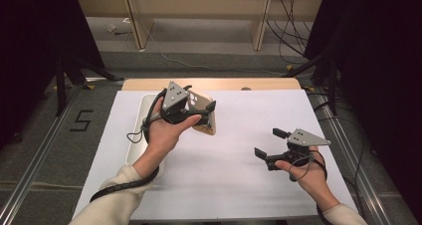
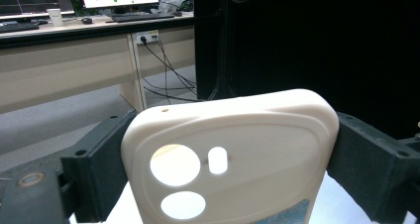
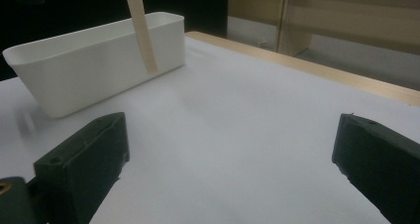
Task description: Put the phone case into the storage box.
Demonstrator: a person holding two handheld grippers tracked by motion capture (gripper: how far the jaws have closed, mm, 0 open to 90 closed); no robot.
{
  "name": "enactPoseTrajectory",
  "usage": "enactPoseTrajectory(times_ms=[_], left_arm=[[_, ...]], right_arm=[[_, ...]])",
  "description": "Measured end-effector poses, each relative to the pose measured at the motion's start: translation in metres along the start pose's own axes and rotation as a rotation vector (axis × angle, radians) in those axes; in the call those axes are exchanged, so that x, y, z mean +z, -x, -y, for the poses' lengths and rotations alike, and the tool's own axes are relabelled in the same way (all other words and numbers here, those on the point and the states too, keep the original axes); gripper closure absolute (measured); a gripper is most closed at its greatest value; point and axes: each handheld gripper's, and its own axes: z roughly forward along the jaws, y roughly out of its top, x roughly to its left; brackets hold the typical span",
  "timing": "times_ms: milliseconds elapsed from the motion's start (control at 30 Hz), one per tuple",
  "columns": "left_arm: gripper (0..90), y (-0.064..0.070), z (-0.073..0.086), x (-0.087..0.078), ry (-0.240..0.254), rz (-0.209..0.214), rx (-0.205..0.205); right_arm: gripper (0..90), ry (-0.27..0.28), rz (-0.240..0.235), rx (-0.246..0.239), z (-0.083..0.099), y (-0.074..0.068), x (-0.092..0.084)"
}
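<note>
Holding the cream phone case [image 2: 230, 159] clamped by its side edges in the left gripper [image 1: 191, 110] above the white bin [image 3: 94, 68], right gripper [image 1: 271, 148] idling wide open over the table [image 1: 224, 185], risking the smooth, flexing case slipping out.

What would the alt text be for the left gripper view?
A cream phone case stands clamped between the two black jaws of the left gripper, its back with three camera cutouts facing the lens. Behind it are a dark curtain and a desk with monitors.
</note>
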Motion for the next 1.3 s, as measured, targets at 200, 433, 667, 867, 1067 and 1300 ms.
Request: enactPoseTrajectory(times_ms=[200, 433, 667, 867, 1067, 1300], left_arm=[[10.3, -0.002, 0.0, -0.002, 0.003, -0.008, -0.005], [10.3, -0.004, -0.001, -0.003, 0.004, -0.013, -0.006], [10.3, -0.006, -0.001, -0.004, 0.005, -0.021, -0.006], [10.3, -0.009, -0.003, -0.005, 0.008, -0.026, -0.008], [10.3, -0.011, -0.004, -0.006, 0.009, -0.031, -0.004], [10.3, -0.015, -0.006, -0.008, 0.011, -0.042, -0.005]], right_arm=[[2.3, -0.001, 0.005, 0.0, 0.002, 0.001, -0.001], [2.6, -0.001, 0.011, 0.001, 0.003, 0.002, -0.003], [2.8, 0.0, 0.013, 0.0, 0.004, 0.002, -0.003], [2.9, 0.002, 0.015, 0.0, 0.004, 0.002, -0.004], [3.0, 0.004, 0.018, 0.002, 0.004, 0.003, -0.004], [3.0, 0.003, 0.02, -0.002, 0.004, 0.003, -0.004]])
